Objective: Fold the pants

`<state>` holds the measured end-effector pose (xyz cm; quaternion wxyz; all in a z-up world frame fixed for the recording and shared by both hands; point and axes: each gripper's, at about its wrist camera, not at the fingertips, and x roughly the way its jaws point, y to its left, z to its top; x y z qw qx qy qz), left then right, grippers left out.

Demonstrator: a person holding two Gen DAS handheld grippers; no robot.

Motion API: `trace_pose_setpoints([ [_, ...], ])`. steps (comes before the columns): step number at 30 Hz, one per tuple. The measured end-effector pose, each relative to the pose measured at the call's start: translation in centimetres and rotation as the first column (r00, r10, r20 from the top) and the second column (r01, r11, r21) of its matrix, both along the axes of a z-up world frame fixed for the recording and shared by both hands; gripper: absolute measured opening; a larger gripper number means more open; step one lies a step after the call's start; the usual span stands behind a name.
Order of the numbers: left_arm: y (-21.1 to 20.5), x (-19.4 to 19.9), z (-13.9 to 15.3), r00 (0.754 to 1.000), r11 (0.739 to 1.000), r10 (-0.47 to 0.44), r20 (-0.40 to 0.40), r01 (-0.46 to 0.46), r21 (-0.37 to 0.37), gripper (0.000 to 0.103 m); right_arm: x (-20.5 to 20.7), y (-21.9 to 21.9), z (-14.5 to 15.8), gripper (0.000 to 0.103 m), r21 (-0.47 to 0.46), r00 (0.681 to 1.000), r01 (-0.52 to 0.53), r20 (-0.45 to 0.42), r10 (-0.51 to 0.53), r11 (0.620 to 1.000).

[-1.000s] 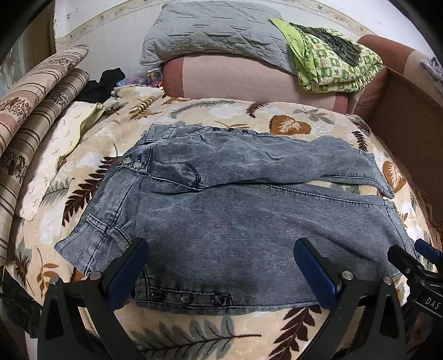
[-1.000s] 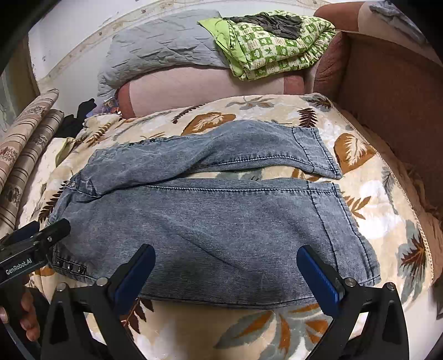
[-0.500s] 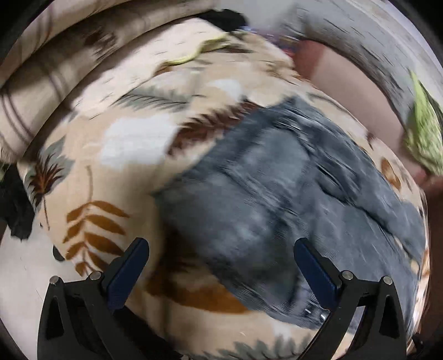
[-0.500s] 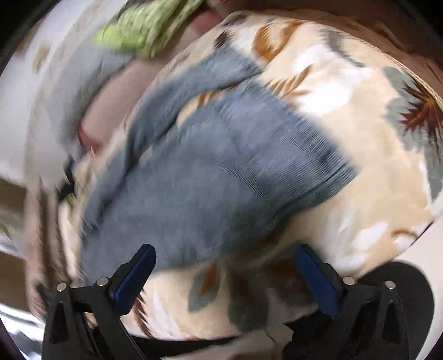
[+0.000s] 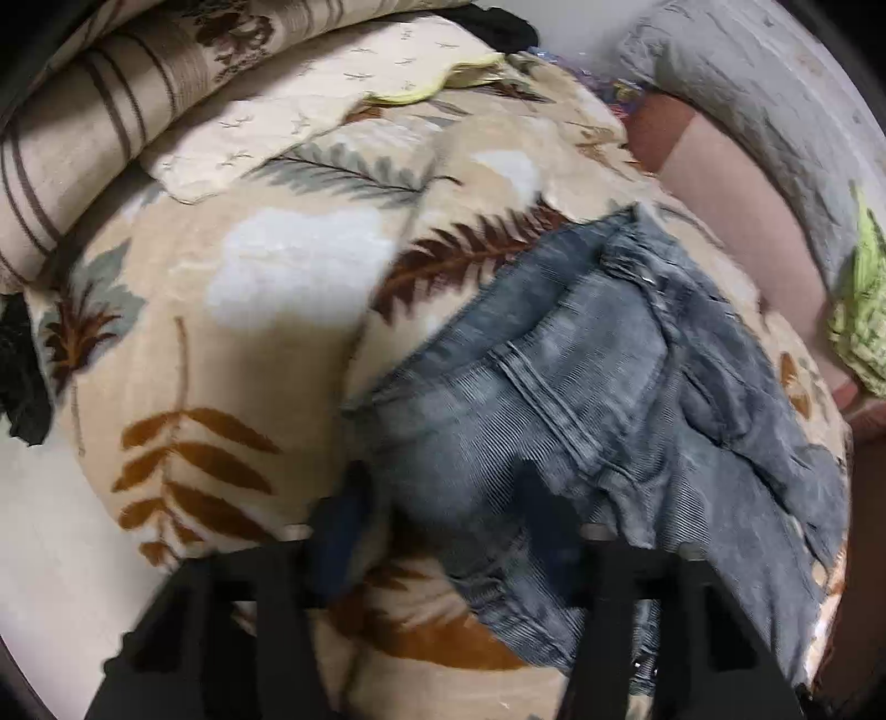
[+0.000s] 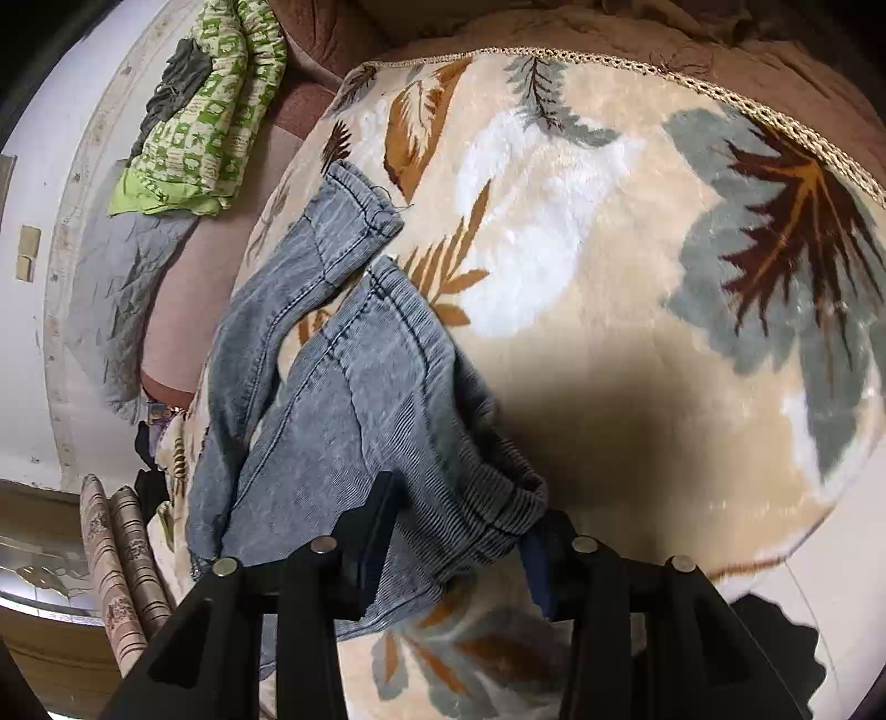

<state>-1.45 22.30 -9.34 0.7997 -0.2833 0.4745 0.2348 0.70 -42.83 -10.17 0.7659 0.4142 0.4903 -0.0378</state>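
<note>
One pair of grey denim pants (image 5: 598, 399) is lying on a leaf-patterned blanket (image 5: 266, 310), and two grippers are closing on it: the left gripper (image 5: 443, 531) over the waistband corner, the right gripper (image 6: 459, 531) over a bunched leg hem. Two striped bolsters (image 5: 83, 144) are lying beyond the pants, with one green quilt (image 6: 205, 111) lying on a brown sofa back (image 6: 326, 50).

A beige blanket (image 6: 609, 343) printed with brown and grey leaves is spread over the bed. Striped bolsters (image 5: 83, 138) are stacked at one edge; a green patterned cloth (image 6: 205, 116) is piled on a grey quilt (image 6: 122, 277).
</note>
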Motion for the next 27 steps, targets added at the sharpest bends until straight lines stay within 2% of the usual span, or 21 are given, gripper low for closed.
trace_pose_setpoints([
  [1,0.3,-0.1,0.0,1.000,1.000,0.010,0.000,-0.010,-0.005,0.031,0.2,0.1,-0.1,0.043,-0.013,1.000,-0.004,0.000,0.004,1.000],
  [2,0.6,-0.2,0.1,1.000,1.000,0.012,-0.001,-0.012,-0.001,0.025,0.4,0.3,0.2,0.039,-0.032,1.000,-0.012,0.002,0.012,0.999],
  [3,0.8,-0.3,0.3,1.000,1.000,0.004,-0.002,-0.004,0.007,0.016,0.6,0.4,0.4,0.033,-0.051,1.000,-0.026,0.003,0.026,0.998],
  [4,0.9,-0.3,0.5,1.000,1.000,-0.008,-0.005,0.008,0.014,0.009,0.9,0.7,0.6,0.021,-0.068,0.999,-0.052,0.004,0.052,0.996],
  [7,0.8,-0.7,1.5,1.000,0.999,-0.017,0.016,0.017,0.034,0.006,1.7,2.0,2.1,0.015,-0.144,0.993,-0.111,0.019,0.115,0.983],
  [10,-0.5,-2.3,4.7,0.994,0.992,-0.025,0.102,0.012,0.125,0.002,1.9,2.7,5.2,0.015,-0.231,0.985,-0.131,0.076,0.152,0.964],
  [11,-1.4,-3.4,6.6,0.988,0.985,-0.039,0.153,0.012,0.174,0.002,1.8,2.7,6.6,0.015,-0.266,0.981,-0.130,0.103,0.162,0.955],
  [13,-2.8,-5.2,8.4,0.980,0.978,-0.065,0.189,0.024,0.210,0.002,1.0,2.8,8.4,0.015,-0.308,0.973,-0.137,0.135,0.186,0.942],
  [15,-3.7,-6.3,8.6,0.980,0.976,-0.091,0.177,0.053,0.210,0.003,-0.1,2.5,8.9,0.015,-0.376,0.975,-0.122,0.128,0.182,0.918],
  [16,-4.1,-6.6,8.1,0.983,0.974,-0.100,0.156,0.065,0.216,0.004,-0.4,2.2,8.3,0.019,-0.384,0.979,-0.117,0.111,0.172,0.916],
  [17,-4.5,-6.4,7.3,0.986,0.971,-0.112,0.125,0.082,0.225,0.006,-0.4,1.6,6.9,0.021,-0.379,0.984,-0.128,0.066,0.165,0.917],
  [18,-5.1,-5.8,6.1,0.986,0.964,-0.152,0.062,0.134,0.232,0.006,-0.1,1.0,4.6,0.031,-0.365,0.987,-0.155,-0.012,0.161,0.918],
  [19,-5.4,-5.3,5.2,0.984,0.959,-0.175,0.022,0.165,0.230,0.013,-0.2,0.3,2.9,0.044,-0.358,0.986,-0.164,-0.081,0.145,0.919],
  [20,-5.5,-5.4,4.6,0.984,0.956,-0.178,-0.015,0.177,0.232,0.018,-0.3,-0.2,1.7,0.046,-0.363,0.984,-0.163,-0.127,0.124,0.917],
  [21,-5.4,-5.5,4.6,0.984,0.958,-0.178,-0.015,0.177,0.228,0.028,-0.7,-0.9,1.0,0.047,-0.360,0.986,-0.149,-0.120,0.113,0.921],
  [23,-5.3,-5.9,6.0,0.986,0.957,-0.166,0.030,0.154,0.247,0.047,-1.0,-1.6,2.1,0.060,-0.365,0.994,-0.108,-0.072,0.087,0.925],
  [24,-5.5,-5.8,6.9,0.985,0.950,-0.162,0.053,0.142,0.277,0.062,-1.1,-2.0,3.4,0.060,-0.397,0.997,-0.073,-0.037,0.063,0.915],
  [25,-5.8,-5.6,8.2,0.981,0.941,-0.170,0.098,0.132,0.313,0.070,-1.0,-2.1,4.5,0.061,-0.415,0.998,-0.053,-0.005,0.056,0.908],
  [27,-6.7,-4.8,9.9,0.960,0.923,-0.219,0.173,0.146,0.356,0.076,0.0,-2.1,6.7,0.069,-0.410,0.994,-0.053,0.064,0.086,0.910],
])
